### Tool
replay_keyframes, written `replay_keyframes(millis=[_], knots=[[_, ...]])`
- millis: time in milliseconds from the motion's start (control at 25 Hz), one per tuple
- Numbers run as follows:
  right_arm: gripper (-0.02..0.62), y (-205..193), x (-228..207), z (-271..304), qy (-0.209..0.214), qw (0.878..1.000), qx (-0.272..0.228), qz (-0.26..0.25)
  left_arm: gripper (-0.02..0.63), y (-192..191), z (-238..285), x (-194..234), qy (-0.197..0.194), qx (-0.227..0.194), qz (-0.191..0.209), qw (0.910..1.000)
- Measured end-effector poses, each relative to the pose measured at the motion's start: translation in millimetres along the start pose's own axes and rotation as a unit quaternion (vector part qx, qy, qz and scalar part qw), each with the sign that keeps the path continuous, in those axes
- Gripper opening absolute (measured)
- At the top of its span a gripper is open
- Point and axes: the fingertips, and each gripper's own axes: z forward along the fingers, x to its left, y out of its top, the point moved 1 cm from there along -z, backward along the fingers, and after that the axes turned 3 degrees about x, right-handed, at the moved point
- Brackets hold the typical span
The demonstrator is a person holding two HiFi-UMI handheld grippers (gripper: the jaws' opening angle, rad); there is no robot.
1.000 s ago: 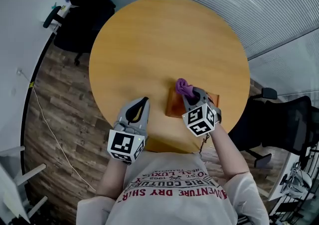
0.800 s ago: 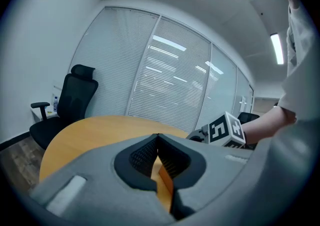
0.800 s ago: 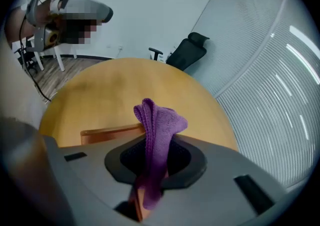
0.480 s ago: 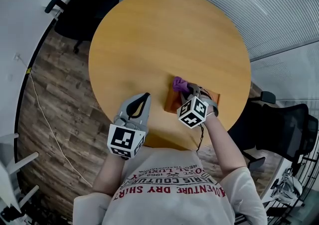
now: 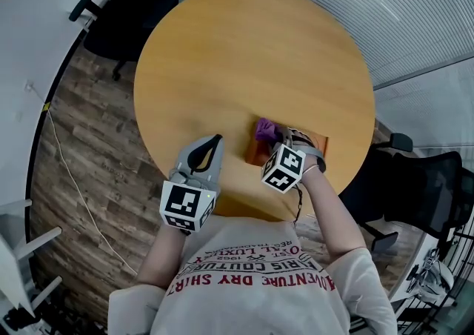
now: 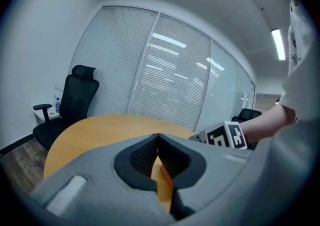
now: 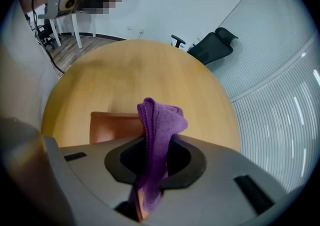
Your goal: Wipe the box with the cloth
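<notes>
Round, pale wood fills most of the head view: a table (image 5: 244, 67) in an office with slatted blinds (image 5: 385, 7) and a black chair (image 5: 122, 0) at its far side.

At the near right edge of the table, the right gripper (image 5: 280, 139) has its jaws clamped on a purple cloth (image 5: 265, 130). In the right gripper view a folded bunch of cloth (image 7: 159, 120) stands up past the jaw tips, and the rest trails back between them. Right under and just ahead of that bunch lies the box (image 5: 254, 154). It is flat, orange-brown and plain-topped, and its long side seems to run left to right across the person. From the right gripper the bare part of the box (image 7: 112, 126) stretches away to the left, so a wiping stroke would likely go that way along its length.

The left gripper (image 5: 211, 147) is closed with its tips together and nothing between them. It hangs over the table's near edge, beside the box on the left and apart from it. The right gripper is plainly the nearer one and the only one with the cloth.
</notes>
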Motion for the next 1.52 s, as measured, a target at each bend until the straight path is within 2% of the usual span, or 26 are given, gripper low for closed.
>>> replay_keyframes(millis=[400,680,920,1040,1280,1520], knots=[[0.074,-4.1,27.6,-12.4,0.051,0.998,0.017,0.018,0.009,-0.1,-3.9,-0.8,0.000,0.003,0.004,1.0000],[0.074,-6.3,45.3,-24.0,0.056,0.998,0.028,0.000,0.009,-6.3,-13.1,-7.2,-0.006,0.005,0.007,0.9999],[0.074,-3.9,72.8,-34.9,0.082,0.996,0.025,-0.007,0.009,-12.7,-20.4,-9.0,-0.010,0.010,0.004,0.9999],[0.074,-3.3,85.9,-41.1,0.108,0.994,0.027,-0.004,0.009,-10.6,-21.6,-10.4,-0.016,0.011,0.002,0.9998],[0.074,-11.4,118.2,-57.5,0.187,0.982,0.024,0.002,0.009,-1.1,-20.9,-19.7,-0.020,0.006,0.003,0.9998],[0.074,-33.2,103.0,-66.0,0.175,0.984,0.008,0.024,0.009,3.4,-14.0,-35.6,-0.017,0.004,0.003,0.9999]])
